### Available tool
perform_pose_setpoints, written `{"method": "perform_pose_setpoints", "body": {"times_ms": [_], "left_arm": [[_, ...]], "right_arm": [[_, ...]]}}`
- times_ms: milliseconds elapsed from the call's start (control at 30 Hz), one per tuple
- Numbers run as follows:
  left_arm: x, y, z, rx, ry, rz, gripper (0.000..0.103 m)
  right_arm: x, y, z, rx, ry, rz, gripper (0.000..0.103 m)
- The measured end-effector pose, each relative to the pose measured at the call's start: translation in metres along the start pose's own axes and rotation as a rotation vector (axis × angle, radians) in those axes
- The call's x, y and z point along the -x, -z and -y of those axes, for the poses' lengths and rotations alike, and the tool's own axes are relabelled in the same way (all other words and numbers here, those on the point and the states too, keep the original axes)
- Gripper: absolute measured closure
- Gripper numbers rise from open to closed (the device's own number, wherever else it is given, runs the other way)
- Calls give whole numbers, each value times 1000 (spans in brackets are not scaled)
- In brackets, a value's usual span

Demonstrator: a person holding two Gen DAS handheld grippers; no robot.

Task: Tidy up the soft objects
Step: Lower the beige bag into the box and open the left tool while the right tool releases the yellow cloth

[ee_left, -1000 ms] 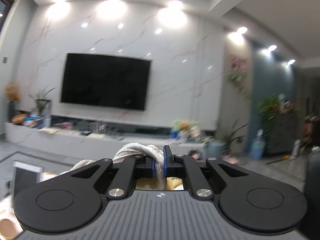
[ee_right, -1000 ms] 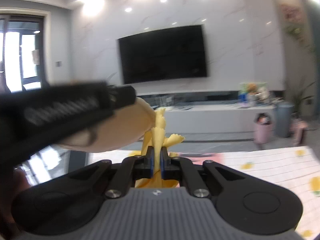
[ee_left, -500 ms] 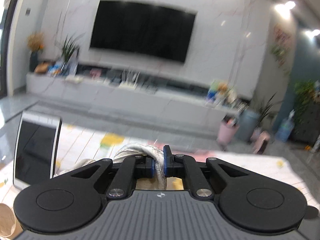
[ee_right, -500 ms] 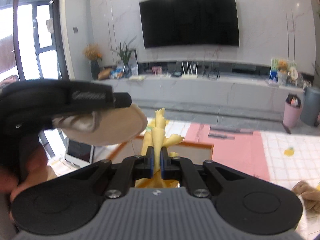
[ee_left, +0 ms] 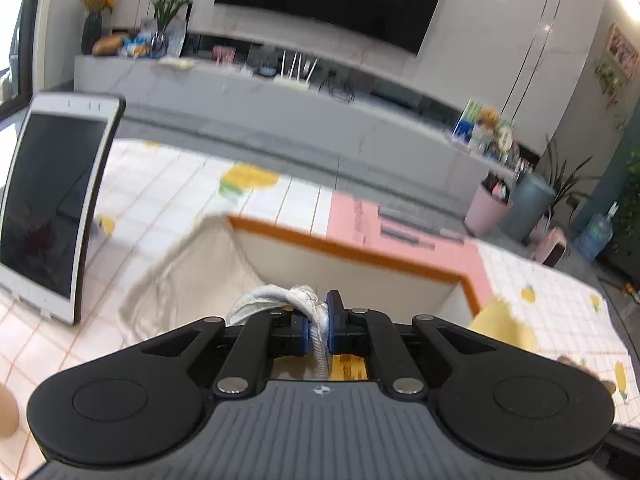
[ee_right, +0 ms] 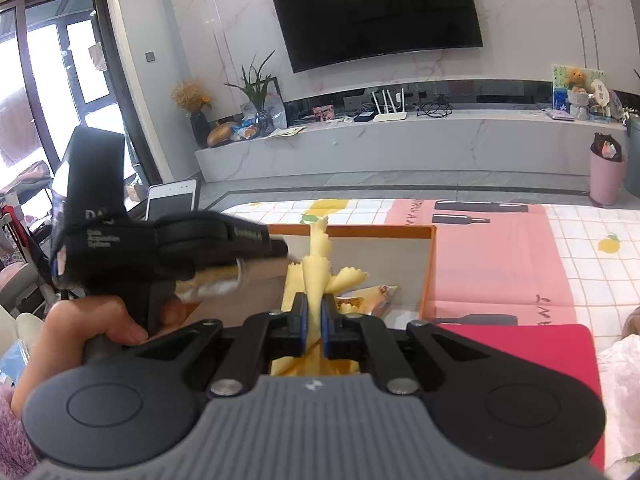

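My left gripper is shut on a twisted whitish cloth, and beige fabric spreads out beyond it to the left. It hangs over an open box with an orange rim. In the right wrist view my right gripper is shut on a frilly yellow cloth that sticks up above the fingers, over the same box. The left gripper shows there too, just left of the yellow cloth, held by a hand. The yellow cloth also appears at the right of the left view.
The box stands on a table with a checked and pink cloth. A white tablet stands propped at the left. A red flat thing and a white cloth lie to the right, purple fluffy fabric at the bottom left.
Both grippers have come down and tipped towards the table, each with its cloth still in it. The wall and TV have given way to the tabletop and the orange-rimmed box.
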State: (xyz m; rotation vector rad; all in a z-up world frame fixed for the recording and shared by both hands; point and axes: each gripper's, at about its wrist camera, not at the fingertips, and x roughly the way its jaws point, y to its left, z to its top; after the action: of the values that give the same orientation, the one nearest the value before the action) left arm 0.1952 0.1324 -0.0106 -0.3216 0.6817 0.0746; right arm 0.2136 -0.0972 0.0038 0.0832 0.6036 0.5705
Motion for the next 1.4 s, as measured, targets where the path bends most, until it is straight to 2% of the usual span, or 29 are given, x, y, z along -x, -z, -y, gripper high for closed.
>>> {"method": "perform_pose_setpoints", "body": {"times_ms": [133,267,300,333,400,567,667,733,833,900,967,1067,1133,1267,1400], "left_arm": [[-7,7,0,-8,-17,-75,91],[-14,11,-8,59,-26,-148,84],[-17,12,-10,66,-20,-171,75],[-18,12,-12,75,-10,-188,59],[-19,12,-14,95,14,-207,38],[-13,11,-15,103,35,-229,29],[-8,13,-11,82,34,-328,24],[-1,16,-10,58,79,-370,24],[19,17,-15,82,179,-300,24],[31,12,-21,93,205,-245,24],[43,5,-25,108,192,-167,24],[56,-5,-29,121,113,-69,18],[58,-8,-26,83,75,-69,18],[50,1,-18,-53,62,-111,18],[37,12,-15,-119,28,-165,18]], "right_arm": [[7,3,2,-10,18,3,98],[9,2,4,-14,26,8,98],[10,2,3,-14,27,9,98],[11,2,4,-15,28,10,98],[11,2,3,-13,31,10,98],[9,2,2,-8,37,2,98],[7,2,3,-10,42,-5,95],[6,2,3,-10,45,-7,95],[6,2,4,-8,48,-7,95],[5,5,4,-7,51,-7,95],[3,5,4,-4,53,-11,95],[1,4,4,-1,46,-22,95],[-4,4,6,-19,25,-45,95],[-12,1,9,-53,23,-71,95],[-23,-2,-1,-4,57,-105,95]]}}
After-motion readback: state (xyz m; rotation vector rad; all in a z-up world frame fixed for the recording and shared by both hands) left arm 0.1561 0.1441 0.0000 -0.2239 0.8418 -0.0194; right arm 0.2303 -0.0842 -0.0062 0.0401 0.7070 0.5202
